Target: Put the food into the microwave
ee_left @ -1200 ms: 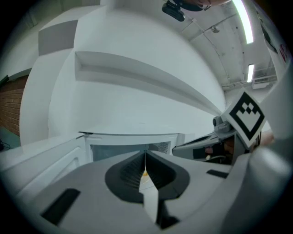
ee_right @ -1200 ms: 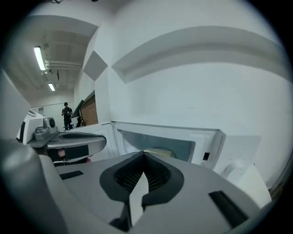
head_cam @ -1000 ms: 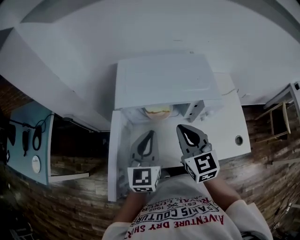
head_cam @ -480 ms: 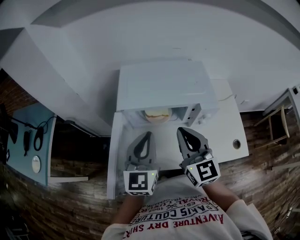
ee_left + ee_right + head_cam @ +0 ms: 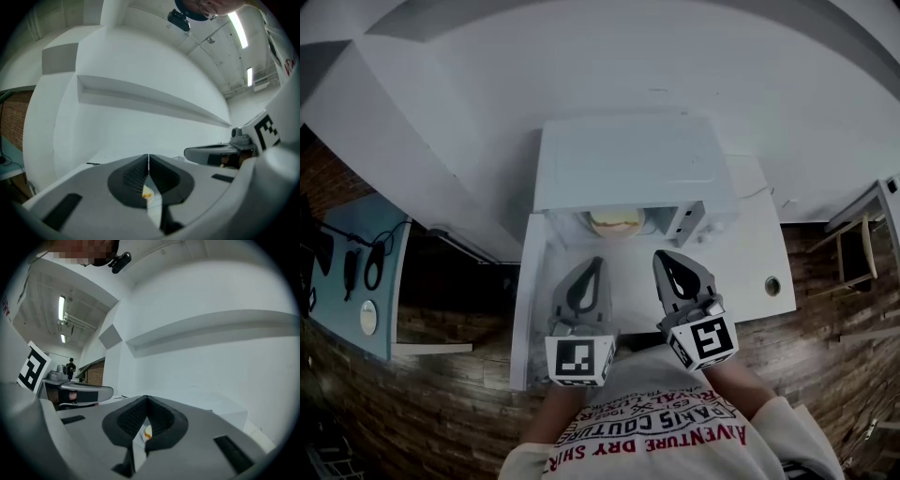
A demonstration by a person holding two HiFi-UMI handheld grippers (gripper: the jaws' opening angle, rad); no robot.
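In the head view, a blue board (image 5: 356, 272) hung with dark items stood at nine o'clock of the scene, against a brick wall. Next came the microwave's door (image 5: 523, 300), swung open and lying at nine o'clock of the left gripper (image 5: 598, 262). That gripper pointed toward twelve o'clock. Its jaws were pressed together tip to tip, pinching nothing. The left gripper view showed only a sliver of pale plate and orange food through the slot behind the shut tips.

The food (image 5: 614, 222), on its plate, sat inside the open cavity of the white microwave (image 5: 628, 169). It lay at twelve o'clock of the two grippers, clear of both.

The right gripper (image 5: 660, 254) was just beside the left one at its three o'clock. Its jaws were likewise closed on each other and empty. The white table (image 5: 759, 253) carried the microwave. A round hole (image 5: 772, 284) in the table lay at three o'clock of the right gripper. A wooden chair (image 5: 862, 234) stood at the scene's three o'clock edge.
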